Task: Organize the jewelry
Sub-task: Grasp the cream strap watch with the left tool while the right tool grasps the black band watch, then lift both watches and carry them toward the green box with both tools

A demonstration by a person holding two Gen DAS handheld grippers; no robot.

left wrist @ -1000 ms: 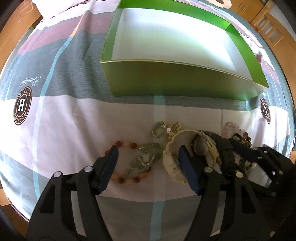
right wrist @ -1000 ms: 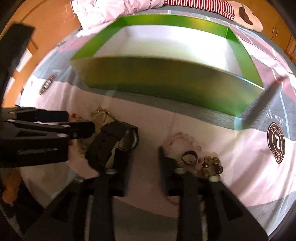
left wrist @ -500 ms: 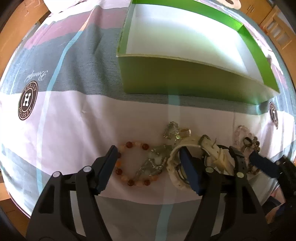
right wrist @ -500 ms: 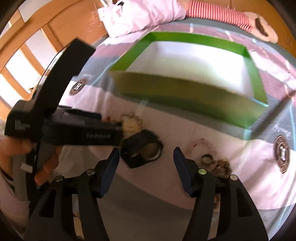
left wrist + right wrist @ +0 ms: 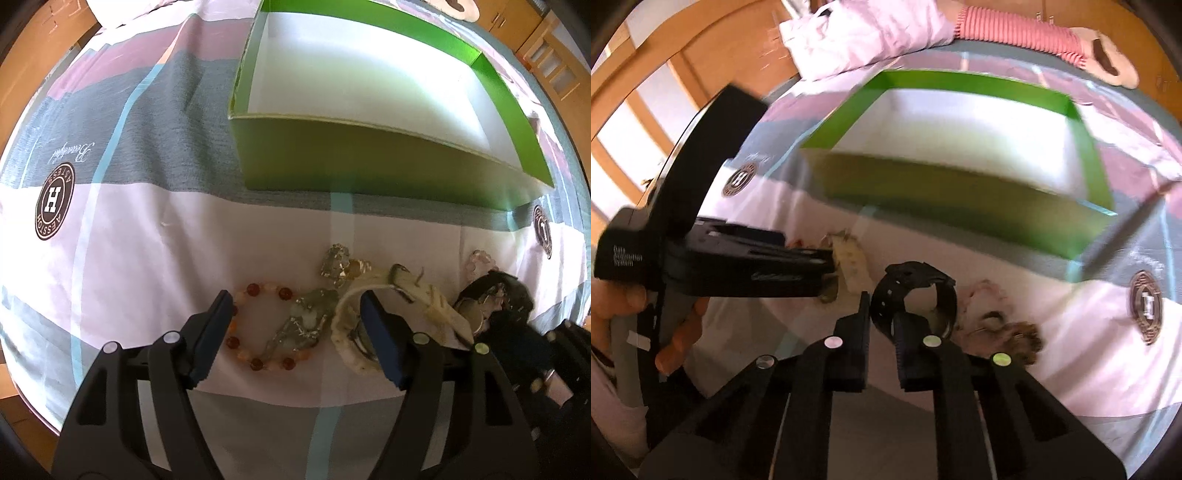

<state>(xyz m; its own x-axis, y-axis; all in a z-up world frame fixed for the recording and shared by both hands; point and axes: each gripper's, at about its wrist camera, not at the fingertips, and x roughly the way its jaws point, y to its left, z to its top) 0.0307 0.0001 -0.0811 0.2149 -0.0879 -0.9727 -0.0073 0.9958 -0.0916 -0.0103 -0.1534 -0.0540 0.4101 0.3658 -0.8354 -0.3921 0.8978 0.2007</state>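
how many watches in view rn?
2. The cream watch lies on the bedspread under the left gripper. The black watch is pinched by its strap in the right gripper. The jewelry pile could hide more.

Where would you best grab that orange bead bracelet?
Pinch the bead bracelet across its left arc, coming straight down from above. It lies flat, and its right side is tangled with a silvery chain, so the left is probably cleanest.

Green box (image 5: 960, 199) motion-blurred; cream watch (image 5: 354, 332) partly behind gripper finger.
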